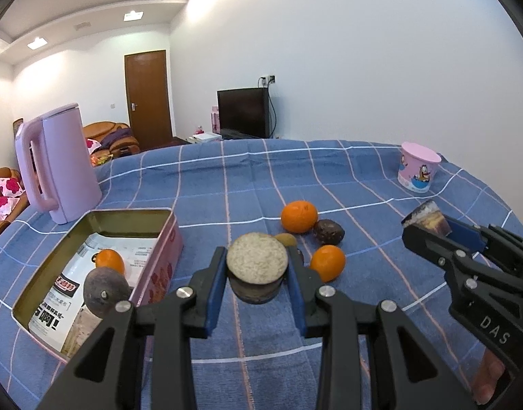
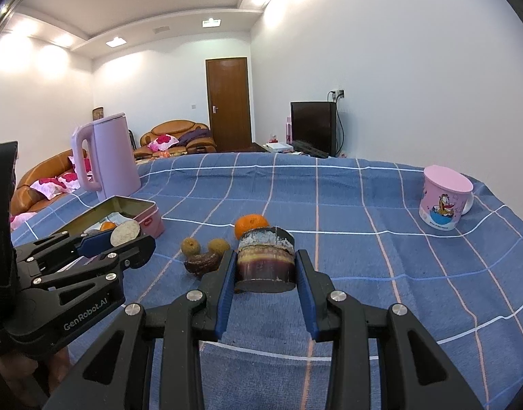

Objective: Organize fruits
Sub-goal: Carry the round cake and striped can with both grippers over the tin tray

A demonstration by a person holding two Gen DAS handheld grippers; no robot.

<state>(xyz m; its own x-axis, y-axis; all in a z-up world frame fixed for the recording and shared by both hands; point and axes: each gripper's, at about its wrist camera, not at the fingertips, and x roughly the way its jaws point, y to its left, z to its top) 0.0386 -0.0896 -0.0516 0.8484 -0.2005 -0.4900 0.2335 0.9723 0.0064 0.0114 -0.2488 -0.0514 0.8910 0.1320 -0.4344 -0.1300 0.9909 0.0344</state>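
My left gripper (image 1: 257,270) is shut on a short sugarcane piece (image 1: 257,266) with a pale cut top, held above the cloth beside the pink tin box (image 1: 166,259). The tin holds a tangerine (image 1: 109,261) and a dark passion fruit (image 1: 106,294) on a printed packet. My right gripper (image 2: 265,270) is shut on a second dark sugarcane piece (image 2: 265,259); it shows at the right in the left wrist view (image 1: 428,223). Loose on the cloth lie two tangerines (image 1: 299,216) (image 1: 328,262), a dark passion fruit (image 1: 328,231) and small brown fruits (image 2: 189,246).
A pink kettle (image 1: 58,164) stands behind the tin at the left. A pink cartoon cup (image 1: 418,167) stands at the far right of the blue checked tablecloth (image 1: 227,177). A sofa, a door and a black TV lie beyond the table.
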